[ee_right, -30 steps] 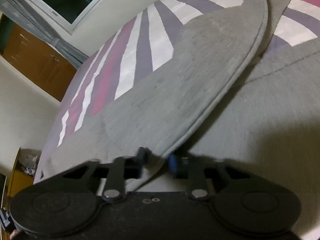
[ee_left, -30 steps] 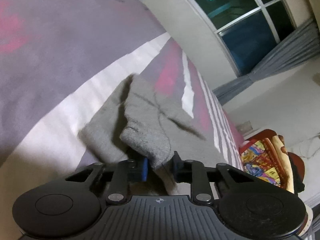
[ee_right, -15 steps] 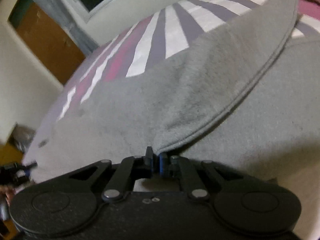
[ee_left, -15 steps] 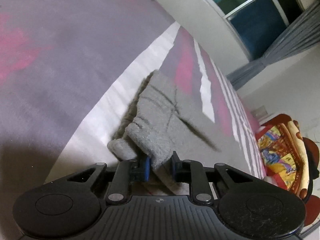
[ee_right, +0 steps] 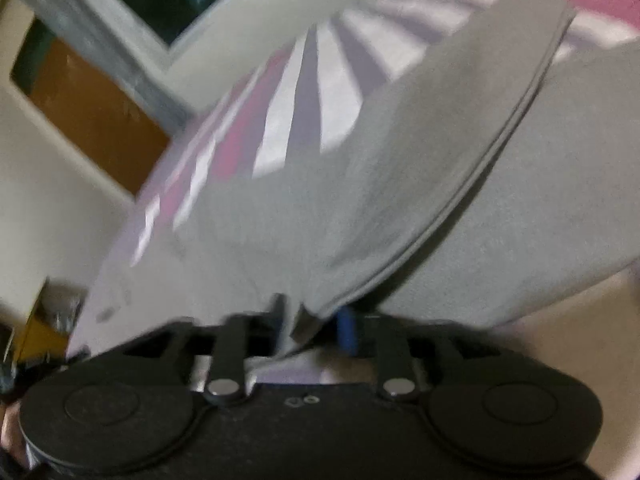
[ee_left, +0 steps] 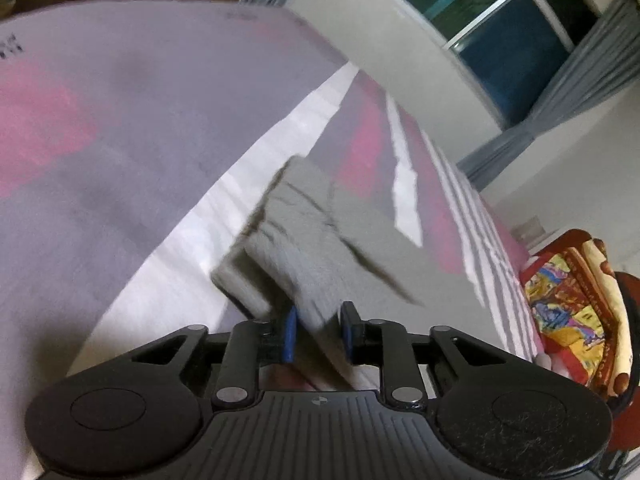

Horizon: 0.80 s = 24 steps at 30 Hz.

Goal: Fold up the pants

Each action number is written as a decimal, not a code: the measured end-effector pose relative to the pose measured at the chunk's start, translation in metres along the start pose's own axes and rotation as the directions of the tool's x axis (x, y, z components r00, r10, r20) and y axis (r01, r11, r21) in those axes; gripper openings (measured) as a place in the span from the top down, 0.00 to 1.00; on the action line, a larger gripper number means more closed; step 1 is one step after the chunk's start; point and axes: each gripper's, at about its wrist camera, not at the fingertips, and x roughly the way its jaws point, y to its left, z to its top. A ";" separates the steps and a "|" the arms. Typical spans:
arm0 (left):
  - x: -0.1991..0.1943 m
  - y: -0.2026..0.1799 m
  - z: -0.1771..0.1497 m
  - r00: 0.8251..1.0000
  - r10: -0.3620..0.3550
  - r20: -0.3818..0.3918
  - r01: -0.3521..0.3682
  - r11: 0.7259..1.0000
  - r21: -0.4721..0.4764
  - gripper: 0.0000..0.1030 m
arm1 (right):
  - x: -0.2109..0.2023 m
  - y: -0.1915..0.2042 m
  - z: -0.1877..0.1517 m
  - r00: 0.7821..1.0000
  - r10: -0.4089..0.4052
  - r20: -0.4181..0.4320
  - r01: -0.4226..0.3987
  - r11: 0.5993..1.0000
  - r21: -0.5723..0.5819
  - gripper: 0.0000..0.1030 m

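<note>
Grey pants [ee_left: 304,240] lie on a bed with a purple, pink and white striped cover [ee_left: 120,140]. My left gripper [ee_left: 318,334] is shut on a thick bunched end of the pants, which trails away across the bed. In the right wrist view the pants [ee_right: 360,184] spread wide, with a folded-over edge seam running up to the right. My right gripper [ee_right: 310,326] has its jaws apart with the fabric edge lying between them; the view is blurred.
A colourful patterned blanket [ee_left: 568,304] lies at the bed's far right. A window [ee_left: 500,12] with grey curtains is behind the bed. A wooden door [ee_right: 92,120] and wall stand left in the right wrist view.
The left gripper has pulled its pants end further along the bed. The right gripper, shut on the fabric edge half a second ago, has opened its jaws and moved.
</note>
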 end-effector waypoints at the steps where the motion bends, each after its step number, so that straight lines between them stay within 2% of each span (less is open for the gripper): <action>1: -0.004 -0.001 -0.005 1.000 -0.002 0.008 0.002 1.000 -0.007 0.49 | -0.007 -0.009 0.004 1.000 0.007 0.020 -0.008 1.000 0.023 0.45; 2: -0.004 -0.003 -0.011 1.000 -0.008 0.010 0.008 1.000 -0.014 0.33 | -0.011 -0.022 0.009 0.999 0.010 0.035 -0.012 0.998 0.060 0.46; 3: -0.003 -0.005 -0.015 1.000 -0.008 0.001 0.008 1.000 -0.016 0.31 | -0.011 -0.036 0.015 0.999 0.009 0.052 -0.015 0.994 0.109 0.47; 7: 0.021 -0.014 -0.026 0.999 -0.016 -0.034 0.015 0.999 -0.043 0.31 | 0.003 -0.084 0.028 0.996 0.041 0.078 -0.062 0.952 0.299 0.59; 10: 0.046 -0.013 -0.032 0.995 0.065 -0.079 -0.071 0.995 -0.064 0.31 | 0.015 -0.117 0.037 0.990 0.091 0.104 -0.125 0.908 0.401 0.65; 14: 0.053 -0.016 -0.032 0.993 0.094 -0.071 -0.100 0.992 -0.081 0.31 | 0.025 -0.142 0.039 0.976 0.161 0.145 -0.213 0.828 0.518 0.68; 16: 0.053 -0.018 -0.031 0.991 0.103 -0.082 -0.109 0.992 -0.063 0.31 | 0.033 -0.145 0.037 0.972 0.169 0.160 -0.230 0.810 0.540 0.69; 17: 0.052 -0.018 -0.032 0.991 0.103 -0.086 -0.108 0.992 -0.058 0.31 | 0.033 -0.146 0.035 0.971 0.168 0.168 -0.233 0.808 0.541 0.71; 18: 0.052 -0.017 -0.032 0.991 0.102 -0.088 -0.107 0.993 -0.056 0.31 | 0.028 -0.149 0.035 0.972 0.161 0.171 -0.228 0.815 0.533 0.80; 19: 0.050 -0.017 -0.033 0.991 0.098 -0.088 -0.104 0.993 -0.058 0.31 | 0.026 -0.150 0.032 0.973 0.158 0.169 -0.224 0.827 0.515 0.96; 21: 0.051 -0.015 -0.031 0.991 0.096 -0.090 -0.102 0.993 -0.065 0.31 | 0.010 -0.144 0.026 0.974 0.124 0.188 -0.199 0.865 0.460 0.95; 24: 0.054 -0.017 -0.030 0.990 0.101 -0.096 -0.107 0.992 -0.061 0.31 | -0.036 -0.131 0.023 0.957 0.121 0.265 -0.209 0.918 0.338 0.96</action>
